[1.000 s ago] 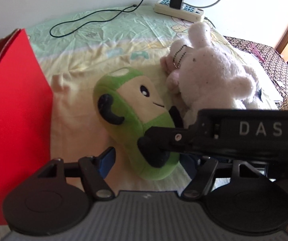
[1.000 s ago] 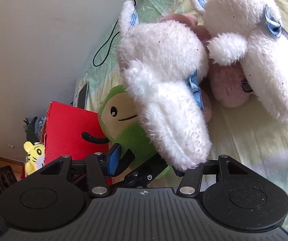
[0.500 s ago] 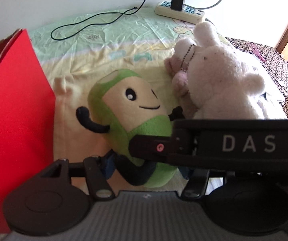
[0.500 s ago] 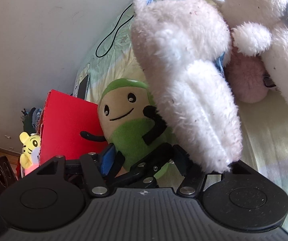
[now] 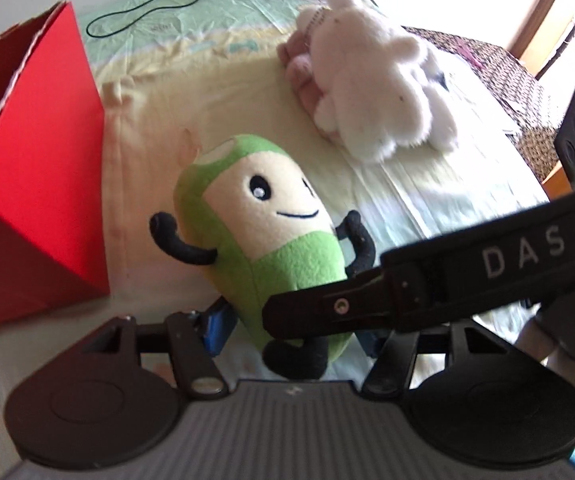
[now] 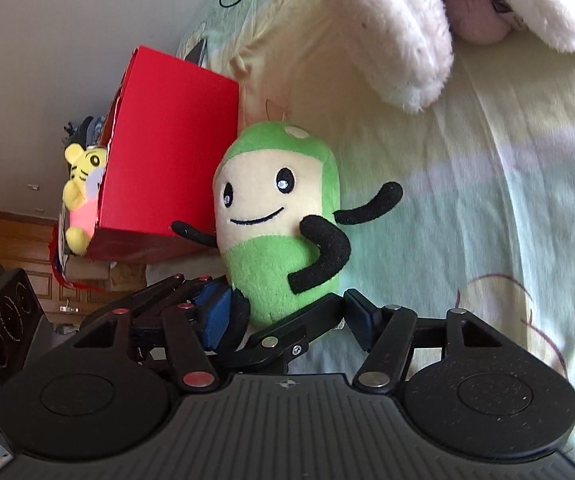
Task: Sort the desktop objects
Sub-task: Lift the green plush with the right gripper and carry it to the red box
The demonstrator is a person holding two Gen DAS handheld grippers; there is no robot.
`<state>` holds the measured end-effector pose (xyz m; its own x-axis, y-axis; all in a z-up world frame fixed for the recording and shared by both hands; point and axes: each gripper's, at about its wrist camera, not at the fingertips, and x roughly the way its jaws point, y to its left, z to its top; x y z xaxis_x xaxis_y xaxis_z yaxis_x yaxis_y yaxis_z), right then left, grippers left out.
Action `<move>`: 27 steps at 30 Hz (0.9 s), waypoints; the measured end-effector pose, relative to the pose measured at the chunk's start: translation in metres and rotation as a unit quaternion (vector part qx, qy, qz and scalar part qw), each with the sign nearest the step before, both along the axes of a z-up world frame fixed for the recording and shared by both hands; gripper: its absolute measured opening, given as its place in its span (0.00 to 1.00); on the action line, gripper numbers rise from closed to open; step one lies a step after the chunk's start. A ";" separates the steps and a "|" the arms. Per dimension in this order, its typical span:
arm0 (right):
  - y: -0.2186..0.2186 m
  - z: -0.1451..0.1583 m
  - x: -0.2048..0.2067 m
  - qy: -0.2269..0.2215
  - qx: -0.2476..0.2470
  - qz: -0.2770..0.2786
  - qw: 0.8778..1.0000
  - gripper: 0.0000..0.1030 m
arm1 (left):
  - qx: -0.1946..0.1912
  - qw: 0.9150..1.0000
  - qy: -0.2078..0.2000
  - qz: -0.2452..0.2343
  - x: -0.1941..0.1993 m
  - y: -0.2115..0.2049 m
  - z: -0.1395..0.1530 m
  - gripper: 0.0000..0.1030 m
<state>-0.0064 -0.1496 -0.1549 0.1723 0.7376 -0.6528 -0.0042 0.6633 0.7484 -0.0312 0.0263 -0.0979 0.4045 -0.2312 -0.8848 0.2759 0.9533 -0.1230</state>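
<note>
Your left tongs [image 5: 291,332] clamp the green plush bean toy [image 5: 263,236]; your spread right tongs [image 6: 287,320], lettered "DAS", straddle it.

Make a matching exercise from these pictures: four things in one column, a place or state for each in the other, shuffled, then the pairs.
Things:
1. green plush
2. red box
3. white plush
4. yellow tiger toy

Places or states:
A. lying on the sheet, far from both grippers
B. sticking out of the box's open end
C. held at its lower end by the left gripper
D. standing open beside the green plush

Pairs: 1-C, 2-D, 3-A, 4-B
</note>
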 end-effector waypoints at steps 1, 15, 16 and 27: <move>0.000 0.001 -0.001 0.000 0.000 0.004 1.000 0.63 | 0.003 1.000 -0.002 -0.001 -0.002 -0.001 -0.001 0.65; -0.025 0.026 0.015 -0.079 -0.027 -0.037 0.996 0.63 | -0.043 0.998 -0.015 0.049 0.007 0.011 0.015 0.83; -0.025 0.027 0.016 -0.079 -0.016 -0.039 0.996 0.63 | -0.054 0.998 -0.012 0.043 0.007 0.012 0.016 0.86; -0.017 0.005 0.038 -0.057 -0.023 -0.025 0.998 0.64 | -0.078 0.992 0.026 0.092 0.040 0.018 -0.002 0.78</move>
<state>0.0317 -0.1668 -0.1501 0.2831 0.6957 -0.6602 -0.0524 0.6986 0.7136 0.0086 0.0447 -0.0996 0.4065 -0.2938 -0.8651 0.0890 0.9551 -0.2826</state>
